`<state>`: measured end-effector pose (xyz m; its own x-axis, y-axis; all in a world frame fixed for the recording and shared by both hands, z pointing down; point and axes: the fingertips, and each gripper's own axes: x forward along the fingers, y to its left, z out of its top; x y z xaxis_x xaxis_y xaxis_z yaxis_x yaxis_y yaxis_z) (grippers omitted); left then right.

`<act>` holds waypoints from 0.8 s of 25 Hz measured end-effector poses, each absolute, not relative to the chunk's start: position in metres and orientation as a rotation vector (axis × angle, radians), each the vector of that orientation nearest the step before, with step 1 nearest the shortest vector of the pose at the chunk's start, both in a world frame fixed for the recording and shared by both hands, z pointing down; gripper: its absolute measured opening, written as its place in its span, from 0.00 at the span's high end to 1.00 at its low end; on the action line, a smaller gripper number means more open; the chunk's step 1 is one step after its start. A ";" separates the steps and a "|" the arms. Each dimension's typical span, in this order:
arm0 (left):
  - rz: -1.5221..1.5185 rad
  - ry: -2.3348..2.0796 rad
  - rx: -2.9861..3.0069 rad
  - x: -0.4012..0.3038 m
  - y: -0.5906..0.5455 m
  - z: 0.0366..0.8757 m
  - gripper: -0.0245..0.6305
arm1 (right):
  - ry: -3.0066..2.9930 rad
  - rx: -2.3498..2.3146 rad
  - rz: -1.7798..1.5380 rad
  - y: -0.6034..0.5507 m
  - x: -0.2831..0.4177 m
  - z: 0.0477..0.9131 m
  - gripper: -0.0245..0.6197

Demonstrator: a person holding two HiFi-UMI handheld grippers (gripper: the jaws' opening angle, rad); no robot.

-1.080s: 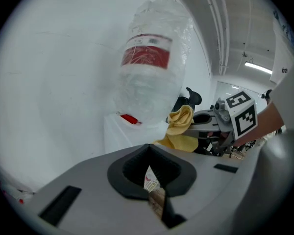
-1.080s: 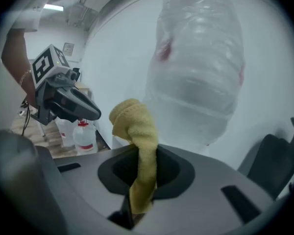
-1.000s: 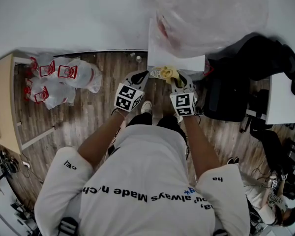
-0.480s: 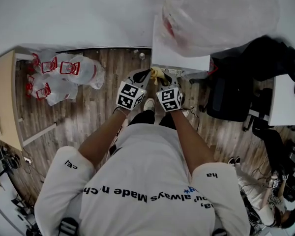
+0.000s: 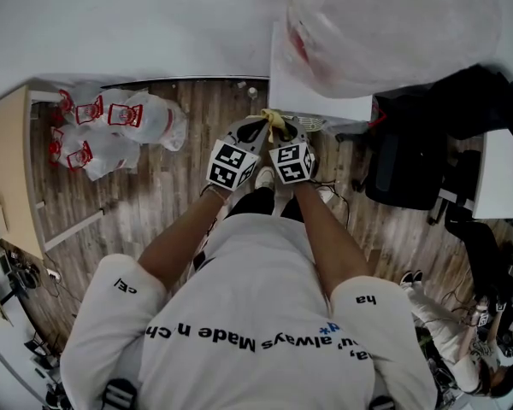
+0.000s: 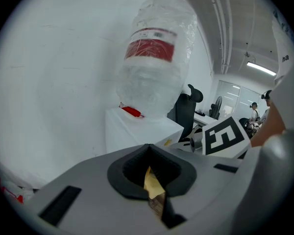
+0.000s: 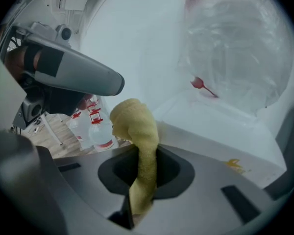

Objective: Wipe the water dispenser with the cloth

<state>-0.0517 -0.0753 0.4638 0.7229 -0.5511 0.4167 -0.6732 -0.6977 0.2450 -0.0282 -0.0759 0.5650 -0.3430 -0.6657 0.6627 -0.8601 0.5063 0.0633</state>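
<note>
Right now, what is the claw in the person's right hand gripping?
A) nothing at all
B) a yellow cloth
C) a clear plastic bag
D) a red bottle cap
B: in the right gripper view the right claw is shut on the yellow cloth, which sticks up from between its jaws.

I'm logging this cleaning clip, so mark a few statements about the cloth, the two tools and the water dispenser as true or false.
1. The right tool is shut on the yellow terry cloth. True.
2. The left tool is open and empty. False: it pinches the cloth too.
3. The cloth lies flat on top of the white water dispenser. False: it is held between the tools, clear of the dispenser.
4. A large clear plastic-wrapped bottle stands on the dispenser. True.
</note>
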 end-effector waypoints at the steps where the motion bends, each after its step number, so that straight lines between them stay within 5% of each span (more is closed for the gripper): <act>1: 0.443 -0.944 2.546 -0.051 -0.075 0.464 0.94 | -2.112 1.245 0.400 -0.077 -0.028 0.565 0.88; 20: 0.451 -0.944 2.542 -0.046 -0.076 0.464 0.94 | -2.093 1.315 0.447 -0.087 -0.008 0.565 0.88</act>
<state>-0.0456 -0.0764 0.4642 0.7213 -0.5482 0.4233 -0.6738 -0.6970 0.2454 -0.0080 -0.0867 0.5646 -0.3126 -0.6837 0.6594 -0.8935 0.4473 0.0402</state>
